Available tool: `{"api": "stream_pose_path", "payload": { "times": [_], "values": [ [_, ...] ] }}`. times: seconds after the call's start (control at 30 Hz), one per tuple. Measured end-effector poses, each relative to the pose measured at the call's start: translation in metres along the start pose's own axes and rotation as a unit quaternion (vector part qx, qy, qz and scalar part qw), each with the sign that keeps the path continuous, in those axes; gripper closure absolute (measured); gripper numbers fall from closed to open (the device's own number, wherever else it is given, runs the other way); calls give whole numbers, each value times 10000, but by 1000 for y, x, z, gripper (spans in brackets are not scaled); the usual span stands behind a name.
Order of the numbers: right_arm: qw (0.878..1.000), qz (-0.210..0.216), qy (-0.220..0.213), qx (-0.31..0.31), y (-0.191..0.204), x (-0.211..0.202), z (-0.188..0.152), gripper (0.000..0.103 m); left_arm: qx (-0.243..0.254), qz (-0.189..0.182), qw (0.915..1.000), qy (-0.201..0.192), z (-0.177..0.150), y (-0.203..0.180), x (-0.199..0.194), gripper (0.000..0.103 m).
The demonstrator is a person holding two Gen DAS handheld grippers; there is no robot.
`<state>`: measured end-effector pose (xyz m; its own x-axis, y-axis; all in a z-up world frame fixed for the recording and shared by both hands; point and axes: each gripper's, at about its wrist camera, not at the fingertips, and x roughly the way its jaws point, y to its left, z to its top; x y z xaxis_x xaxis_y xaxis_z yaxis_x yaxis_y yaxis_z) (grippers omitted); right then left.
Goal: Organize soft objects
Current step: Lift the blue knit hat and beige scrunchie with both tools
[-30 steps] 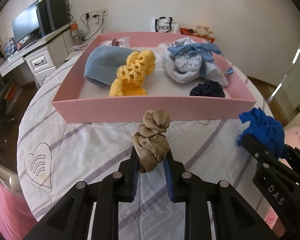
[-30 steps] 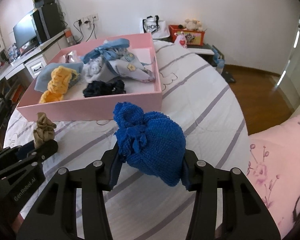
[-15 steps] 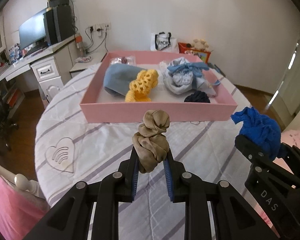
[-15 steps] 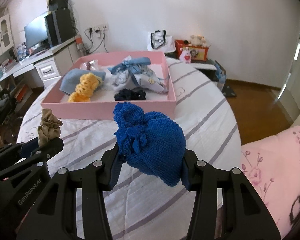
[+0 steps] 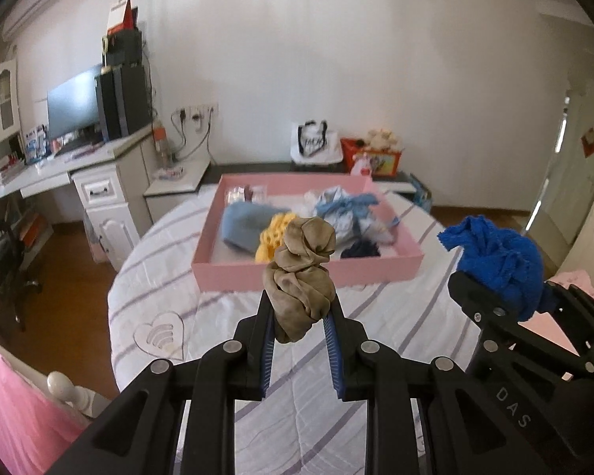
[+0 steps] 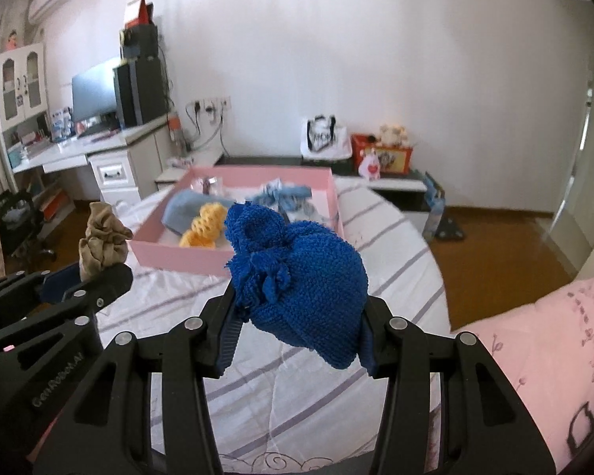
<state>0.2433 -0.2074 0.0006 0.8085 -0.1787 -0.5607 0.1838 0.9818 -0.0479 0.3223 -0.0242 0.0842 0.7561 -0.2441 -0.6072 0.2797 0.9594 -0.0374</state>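
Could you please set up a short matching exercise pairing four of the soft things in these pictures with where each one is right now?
Things:
1. beige scrunchie
2. blue knitted hat
3. yellow crochet piece
4. dark navy scrunchie

Places:
A. in the pink box, beside the light blue cloth
B. clamped in the right gripper
C. in the pink box, near its front right corner
D. clamped in the left gripper

Pairs: 1-D, 2-B, 3-A, 4-C
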Motion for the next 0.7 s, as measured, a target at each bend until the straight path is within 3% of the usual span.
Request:
{"api": "stream_pose_path", "payload": {
  "times": [0.37,0.7],
  "values": [
    [9974,60,-716,-17,10,-49,11,58,37,-119,9980,-625,-9,-7,-66,83],
    [9925,-111,-1210,89,13,-78,18,58,77,-8,9920,-1258,-28,-13,-126,83]
  ]
}}
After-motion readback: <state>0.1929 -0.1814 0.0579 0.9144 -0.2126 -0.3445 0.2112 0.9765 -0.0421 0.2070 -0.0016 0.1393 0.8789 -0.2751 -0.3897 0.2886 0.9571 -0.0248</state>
